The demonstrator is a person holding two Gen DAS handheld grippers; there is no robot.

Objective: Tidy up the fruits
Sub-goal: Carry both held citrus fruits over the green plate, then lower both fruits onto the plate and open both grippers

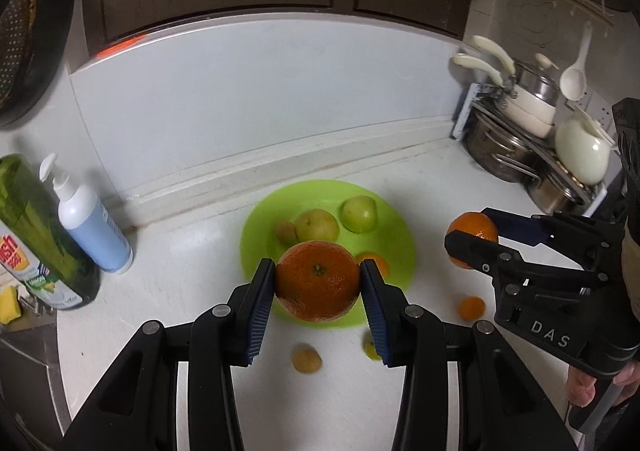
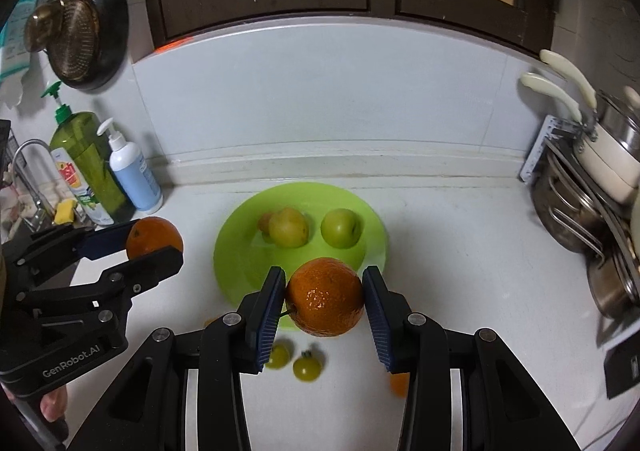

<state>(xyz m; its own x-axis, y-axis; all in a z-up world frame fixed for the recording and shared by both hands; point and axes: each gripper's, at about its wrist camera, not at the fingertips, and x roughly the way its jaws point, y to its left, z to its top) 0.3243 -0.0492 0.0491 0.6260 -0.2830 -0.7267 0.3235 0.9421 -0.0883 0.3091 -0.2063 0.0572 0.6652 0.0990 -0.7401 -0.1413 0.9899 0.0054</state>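
Each gripper pinches an orange between its fingers: the left gripper (image 1: 318,283) holds its orange (image 1: 318,281) above the near rim of the green plate (image 1: 392,219), while the right gripper (image 2: 325,297) holds the other orange (image 2: 325,296) just above the plate's near edge, so both need only a short forward drop. The plate already carries two green apples (image 2: 341,228) and, half hidden behind one, what may be a smaller brownish fruit, while several small fruits (image 2: 307,366) lie on the counter (image 2: 460,235) nearer the person.
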